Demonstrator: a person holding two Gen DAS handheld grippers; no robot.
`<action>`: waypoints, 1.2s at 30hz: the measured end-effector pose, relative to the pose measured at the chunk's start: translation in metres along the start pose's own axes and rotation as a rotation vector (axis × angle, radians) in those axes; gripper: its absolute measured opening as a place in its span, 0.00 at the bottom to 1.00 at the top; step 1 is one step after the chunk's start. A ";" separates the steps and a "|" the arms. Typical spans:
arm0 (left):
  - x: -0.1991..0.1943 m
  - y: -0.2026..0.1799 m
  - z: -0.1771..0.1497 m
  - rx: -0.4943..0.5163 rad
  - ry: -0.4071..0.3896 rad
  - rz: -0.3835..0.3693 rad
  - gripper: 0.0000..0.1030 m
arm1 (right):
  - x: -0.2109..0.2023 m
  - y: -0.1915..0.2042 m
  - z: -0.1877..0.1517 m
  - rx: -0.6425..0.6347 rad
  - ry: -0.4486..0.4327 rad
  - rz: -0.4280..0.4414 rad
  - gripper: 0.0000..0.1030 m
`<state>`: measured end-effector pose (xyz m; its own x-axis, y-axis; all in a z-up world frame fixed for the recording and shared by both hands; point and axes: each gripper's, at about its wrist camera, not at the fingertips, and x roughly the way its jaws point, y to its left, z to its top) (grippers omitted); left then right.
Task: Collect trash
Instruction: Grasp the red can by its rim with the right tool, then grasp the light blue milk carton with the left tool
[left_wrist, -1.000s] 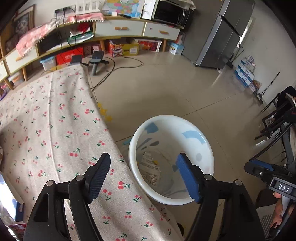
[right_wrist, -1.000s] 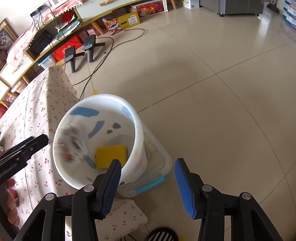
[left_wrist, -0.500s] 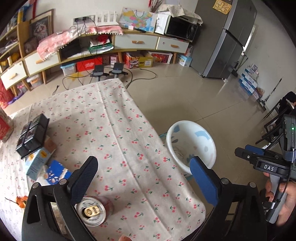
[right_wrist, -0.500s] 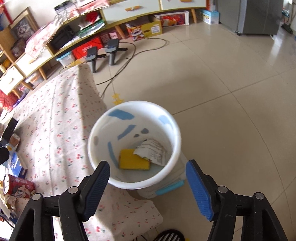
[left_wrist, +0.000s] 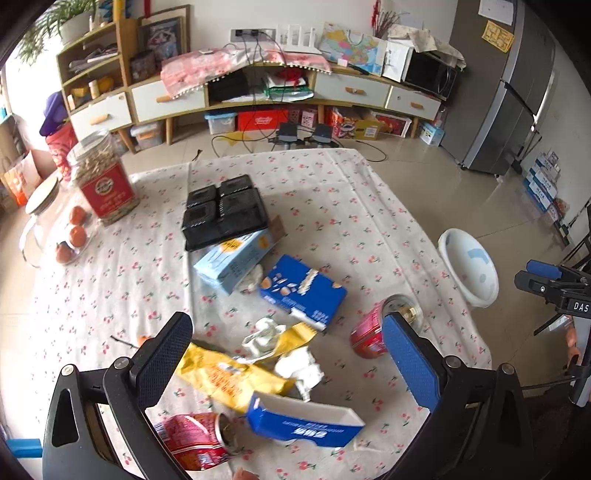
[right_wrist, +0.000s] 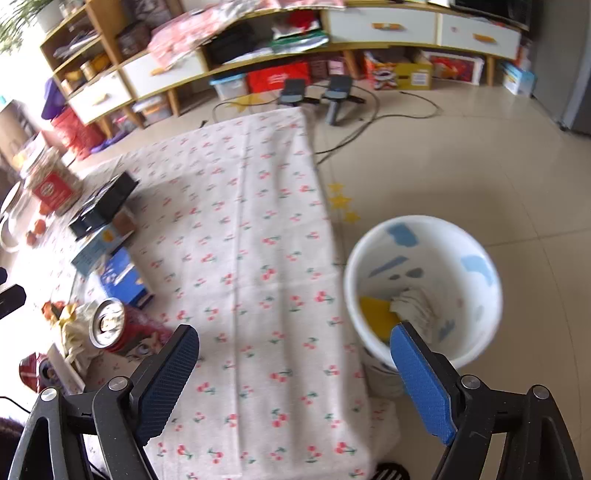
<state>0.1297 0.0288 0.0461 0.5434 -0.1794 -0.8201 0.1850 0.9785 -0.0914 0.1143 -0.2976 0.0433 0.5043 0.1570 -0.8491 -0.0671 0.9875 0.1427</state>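
Note:
My left gripper (left_wrist: 286, 356) is open and empty above trash on the cherry-print tablecloth (left_wrist: 332, 206): a yellow wrapper (left_wrist: 229, 376), crumpled white paper (left_wrist: 299, 369), a blue carton (left_wrist: 303, 421), two red cans (left_wrist: 192, 439) (left_wrist: 369, 332), a blue box (left_wrist: 303, 290) and a light blue box (left_wrist: 232, 260). The white bin (right_wrist: 424, 288) stands on the floor by the table's right edge, holding a yellow piece (right_wrist: 376, 314) and paper (right_wrist: 413, 302). My right gripper (right_wrist: 295, 376) is open and empty over the table edge next to the bin. The bin also shows in the left wrist view (left_wrist: 469, 269).
A black tray (left_wrist: 225, 210), a red-labelled jar (left_wrist: 103, 181) and a clear box of orange fruit (left_wrist: 70, 236) sit at the table's far side. Low cabinets (left_wrist: 258, 88), cables and a fridge (left_wrist: 517, 85) stand beyond. The right gripper shows in the left wrist view (left_wrist: 554, 284).
My left gripper has swung from over the bin back over the table's trash. My right gripper has drawn back and turned left, from over the bin to the table edge.

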 end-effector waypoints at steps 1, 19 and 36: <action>0.000 0.012 -0.006 -0.014 0.003 0.009 1.00 | 0.003 0.011 0.000 -0.015 0.004 0.006 0.86; 0.015 0.135 -0.054 -0.236 0.096 0.051 1.00 | 0.069 0.126 0.001 -0.155 0.141 0.092 0.86; 0.037 0.099 -0.032 -0.077 0.086 0.059 1.00 | 0.109 0.142 -0.003 -0.184 0.217 0.089 0.56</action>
<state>0.1420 0.1218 -0.0115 0.4788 -0.1153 -0.8703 0.0894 0.9926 -0.0823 0.1572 -0.1405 -0.0305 0.2946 0.2231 -0.9292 -0.2679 0.9527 0.1438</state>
